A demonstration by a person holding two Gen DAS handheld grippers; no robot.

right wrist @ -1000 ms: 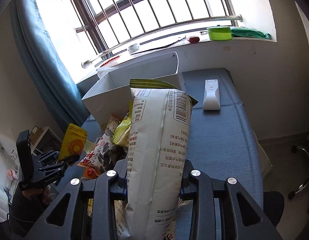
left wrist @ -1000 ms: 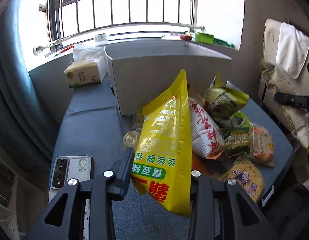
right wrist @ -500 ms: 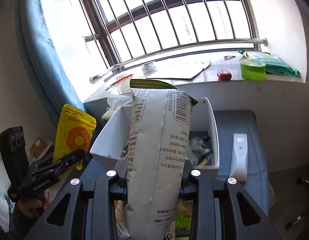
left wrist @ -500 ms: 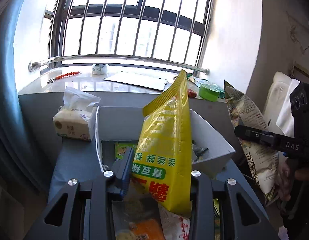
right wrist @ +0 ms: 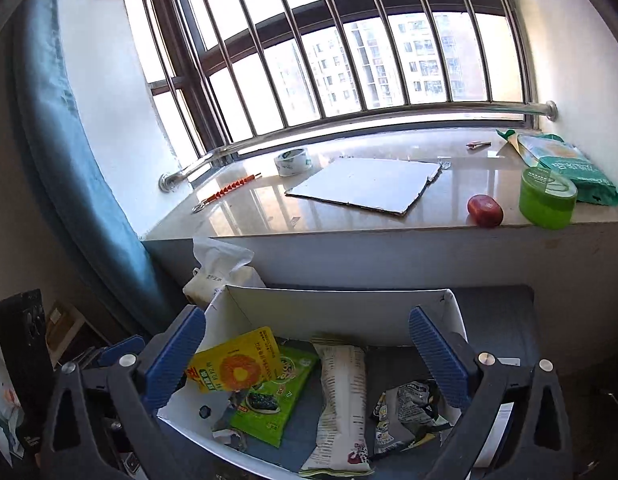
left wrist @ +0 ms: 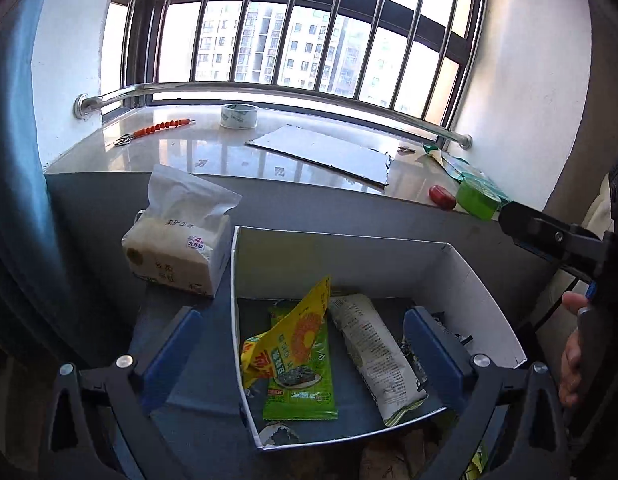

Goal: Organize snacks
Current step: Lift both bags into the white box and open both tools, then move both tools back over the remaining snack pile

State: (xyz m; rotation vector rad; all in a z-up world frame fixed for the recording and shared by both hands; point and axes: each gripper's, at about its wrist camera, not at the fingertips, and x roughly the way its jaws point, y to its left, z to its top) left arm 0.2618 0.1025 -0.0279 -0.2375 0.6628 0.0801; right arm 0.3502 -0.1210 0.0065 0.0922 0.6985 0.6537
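A white cardboard box [left wrist: 349,256] [right wrist: 341,312] stands below the window sill. In it lie a yellow snack bag [left wrist: 293,336] [right wrist: 233,364], a green seaweed packet [left wrist: 305,380] [right wrist: 273,396], a white snack bag [left wrist: 377,356] [right wrist: 341,400] and a dark crumpled packet [right wrist: 409,412]. My left gripper [left wrist: 305,348] is open and empty above the box. My right gripper [right wrist: 309,356] is open and empty above the box too; it also shows at the right edge of the left wrist view [left wrist: 549,236].
A tissue pack [left wrist: 177,244] [right wrist: 221,268] stands left of the box. The sill holds a tape roll [left wrist: 239,116], a cardboard sheet [right wrist: 365,188], a red item [right wrist: 485,210] and a green jar [right wrist: 547,196]. A blue curtain [right wrist: 81,184] hangs at left.
Both grippers have opened and let go of their bags. The yellow bag and the white bag now lie in the box. Both grippers moved over the box.
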